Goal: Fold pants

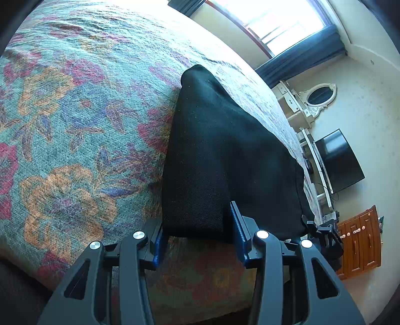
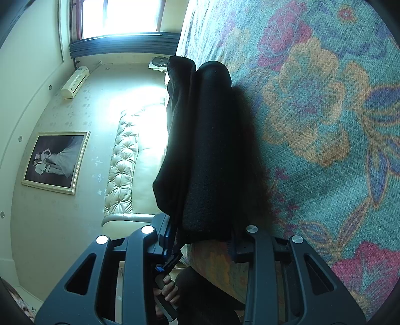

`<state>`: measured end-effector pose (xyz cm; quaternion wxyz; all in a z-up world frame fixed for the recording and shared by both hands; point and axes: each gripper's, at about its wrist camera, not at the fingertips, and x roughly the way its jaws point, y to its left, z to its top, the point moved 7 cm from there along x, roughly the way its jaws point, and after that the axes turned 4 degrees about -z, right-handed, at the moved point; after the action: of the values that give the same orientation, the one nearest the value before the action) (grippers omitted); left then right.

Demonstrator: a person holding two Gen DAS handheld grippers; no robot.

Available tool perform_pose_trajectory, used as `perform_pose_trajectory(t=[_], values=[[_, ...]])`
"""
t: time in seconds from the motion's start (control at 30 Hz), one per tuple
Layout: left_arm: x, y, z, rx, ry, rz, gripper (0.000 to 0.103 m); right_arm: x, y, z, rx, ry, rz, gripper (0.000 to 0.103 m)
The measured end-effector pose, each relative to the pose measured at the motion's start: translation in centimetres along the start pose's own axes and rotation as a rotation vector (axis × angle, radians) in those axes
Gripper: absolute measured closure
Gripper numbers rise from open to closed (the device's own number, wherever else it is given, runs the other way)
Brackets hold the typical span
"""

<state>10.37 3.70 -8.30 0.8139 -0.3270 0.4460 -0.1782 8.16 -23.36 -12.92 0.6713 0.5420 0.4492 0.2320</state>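
Observation:
The black pants (image 1: pixel 225 150) lie folded into a thick bundle over the floral bedspread (image 1: pixel 75 125). My left gripper (image 1: pixel 198 237) is shut on the near end of the bundle, whose cloth fills the gap between the blue pads (image 1: pixel 238 232). At the right of the left wrist view, my right gripper (image 1: pixel 322 232) holds the other near corner. In the right wrist view the pants (image 2: pixel 207 150) run away from my right gripper (image 2: pixel 202 237), which is shut on their near edge. They cast a shadow on the bedspread (image 2: pixel 325 125). A hand (image 2: pixel 170 290) on the other gripper's handle shows below.
Beyond the bed's far side stand a television (image 1: pixel 340 160), a wooden cabinet (image 1: pixel 360 240) and a white dresser with an oval mirror (image 1: pixel 320 95). A bright window (image 1: pixel 270 20) is behind. A tufted headboard (image 2: pixel 122 162), a framed picture (image 2: pixel 55 160) and an air conditioner (image 2: pixel 75 82) are on the other wall.

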Motion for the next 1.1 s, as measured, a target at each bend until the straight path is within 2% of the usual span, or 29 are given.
perform_pose_trajectory(t=[0.3,0.37,0.4,0.47,0.53,0.6,0.7,0.8,0.97,1.07,1.1], values=[[-0.1,-0.1,-0.4,-0.004,0.004,-0.005,0.059,-0.4,-0.7,0.2,0.002,0.007,-0.009,0.069],[-0.1,-0.1,-0.3,0.001,0.003,-0.016,0.053,-0.4,-0.8,0.3,0.005,0.030,0.002,0.066],[-0.1,0.1,-0.3,-0.009,0.005,-0.029,0.050,-0.5,-0.8,0.3,0.005,0.043,0.003,0.061],[-0.4,0.7,-0.4,-0.039,0.010,-0.057,0.036,-0.9,-0.6,0.5,-0.028,0.070,-0.017,0.054],[-1.1,1.2,-0.5,-0.039,0.006,-0.089,0.034,-2.0,-0.1,0.9,-0.101,0.059,-0.082,0.042],[-2.3,1.9,-0.2,-0.015,-0.011,-0.086,0.031,-2.9,0.3,1.5,-0.163,0.048,-0.126,0.033],[-3.6,2.9,1.5,0.007,-0.036,-0.087,0.027,-3.6,0.1,3.5,-0.197,0.032,-0.182,0.029],[-3.4,3.3,4.0,0.047,-0.037,-0.131,0.024,-3.2,-0.1,5.8,-0.179,0.040,-0.140,0.024],[0.6,2.0,6.9,0.109,0.039,-0.201,0.024,-0.3,0.6,8.2,-0.182,0.114,-0.077,0.022],[3.4,1.0,7.7,0.152,0.077,-0.204,0.024,1.0,1.2,8.9,-0.205,0.156,-0.053,0.020],[4.1,0.8,7.9,0.153,0.084,-0.203,0.024,1.2,1.3,9.0,-0.213,0.170,-0.055,0.024]])
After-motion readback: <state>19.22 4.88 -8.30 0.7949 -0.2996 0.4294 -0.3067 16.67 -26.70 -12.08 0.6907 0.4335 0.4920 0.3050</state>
